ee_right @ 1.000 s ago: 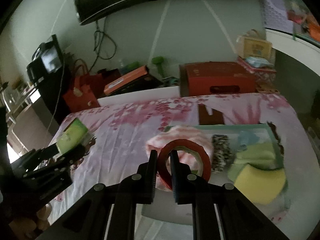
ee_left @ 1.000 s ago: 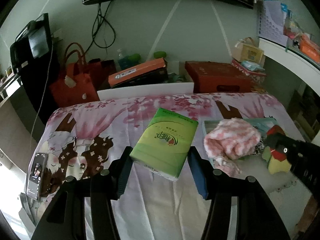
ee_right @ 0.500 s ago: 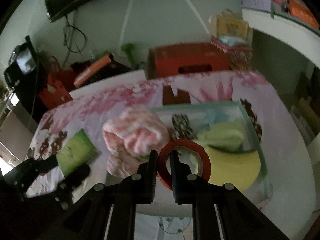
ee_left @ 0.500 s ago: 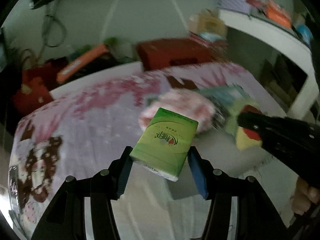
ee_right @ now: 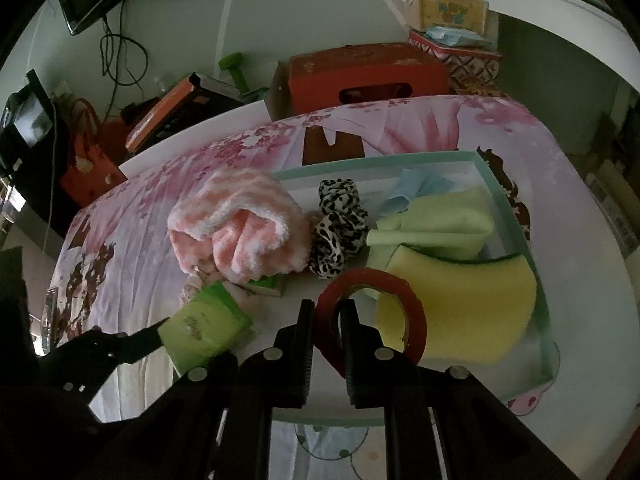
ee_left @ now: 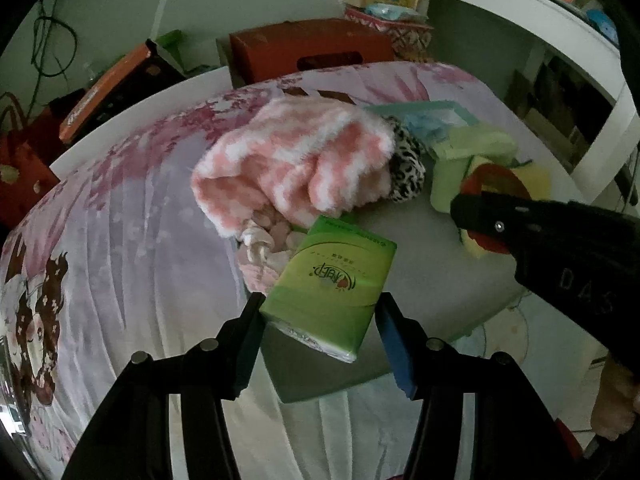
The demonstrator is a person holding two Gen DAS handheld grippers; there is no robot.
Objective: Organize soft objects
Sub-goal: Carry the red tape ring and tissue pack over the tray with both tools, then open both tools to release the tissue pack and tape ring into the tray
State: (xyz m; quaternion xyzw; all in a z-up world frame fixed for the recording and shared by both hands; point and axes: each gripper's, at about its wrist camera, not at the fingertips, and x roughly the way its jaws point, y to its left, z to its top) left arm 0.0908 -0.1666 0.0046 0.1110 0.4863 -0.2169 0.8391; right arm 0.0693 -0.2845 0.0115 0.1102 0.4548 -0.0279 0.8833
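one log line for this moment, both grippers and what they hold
left gripper: shut on green tissue pack | right gripper: shut on red tape roll | both over tray

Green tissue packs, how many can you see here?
2: one green tissue pack is clamped in the left gripper; a second green pack peeks from under the pink fluffy towel. More may be hidden.

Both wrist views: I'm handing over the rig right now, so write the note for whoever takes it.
Left claw: shut on the green tissue pack, held over the tray's near left corner.
Right claw: shut on the red tape ring, above the yellow sponge.
Already in the tray: pink towel, leopard scrunchie, green cloth, sponge.
Left: set down pack and ring.
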